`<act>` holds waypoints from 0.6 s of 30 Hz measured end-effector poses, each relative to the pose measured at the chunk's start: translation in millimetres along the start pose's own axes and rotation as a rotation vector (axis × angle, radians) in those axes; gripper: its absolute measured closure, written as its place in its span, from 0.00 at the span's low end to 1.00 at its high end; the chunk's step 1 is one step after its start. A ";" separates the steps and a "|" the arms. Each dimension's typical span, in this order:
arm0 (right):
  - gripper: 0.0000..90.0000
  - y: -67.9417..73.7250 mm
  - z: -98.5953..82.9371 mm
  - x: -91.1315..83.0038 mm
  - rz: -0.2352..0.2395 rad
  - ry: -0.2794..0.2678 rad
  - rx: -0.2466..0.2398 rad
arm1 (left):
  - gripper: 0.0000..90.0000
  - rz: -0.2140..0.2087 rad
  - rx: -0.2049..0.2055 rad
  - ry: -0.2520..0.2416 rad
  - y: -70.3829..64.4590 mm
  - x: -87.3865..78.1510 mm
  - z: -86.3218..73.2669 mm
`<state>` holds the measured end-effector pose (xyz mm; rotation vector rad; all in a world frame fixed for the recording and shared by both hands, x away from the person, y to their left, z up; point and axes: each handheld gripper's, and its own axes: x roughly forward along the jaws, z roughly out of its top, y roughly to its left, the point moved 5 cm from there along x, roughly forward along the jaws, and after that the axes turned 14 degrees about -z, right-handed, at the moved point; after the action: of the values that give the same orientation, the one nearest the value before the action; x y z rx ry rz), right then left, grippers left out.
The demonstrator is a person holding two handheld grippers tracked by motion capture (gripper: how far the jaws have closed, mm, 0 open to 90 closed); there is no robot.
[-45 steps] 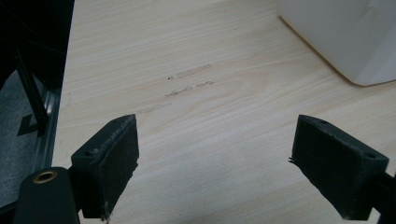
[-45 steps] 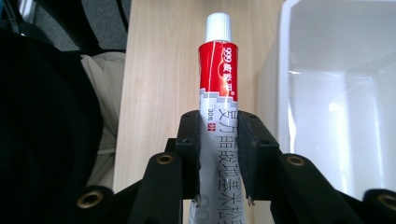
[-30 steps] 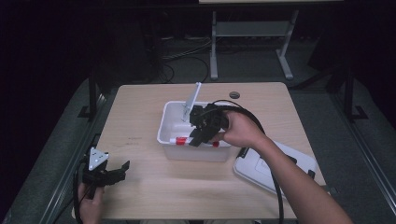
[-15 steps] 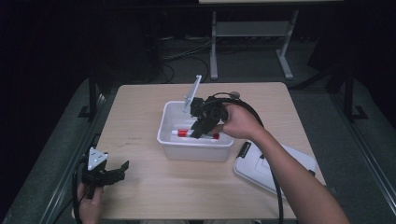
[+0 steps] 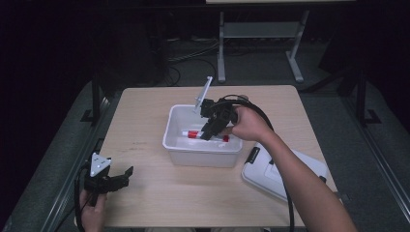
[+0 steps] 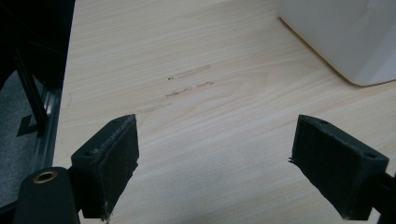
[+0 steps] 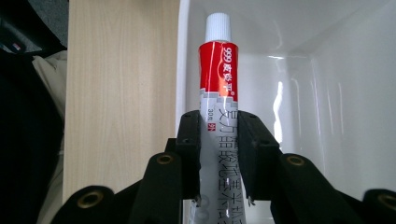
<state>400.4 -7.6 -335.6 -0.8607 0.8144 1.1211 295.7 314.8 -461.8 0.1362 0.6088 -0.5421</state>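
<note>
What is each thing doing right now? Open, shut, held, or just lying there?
Right gripper: shut on the tube, over the bin.
Tube: held, white cap on.
Bin: open, lid off.
Lid: lying flat on the table right of the bin.
Left gripper: open, holding nothing, over bare table.

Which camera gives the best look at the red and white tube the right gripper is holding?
The right gripper view: the tube stands close up between the right gripper, cap and print sharp. The high view shows it small inside the white bin. The left gripper view shows a bin corner.
</note>
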 end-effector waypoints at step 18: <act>0.79 -4.8 -15.8 17.3 0.016 0.022 0.039 | 0.16 0.002 0.004 0.005 -0.3 0.0 0.1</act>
<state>407.3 -15.6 -357.1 -0.8370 0.8603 1.1082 295.6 314.6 -461.7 0.1419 0.6122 -0.5407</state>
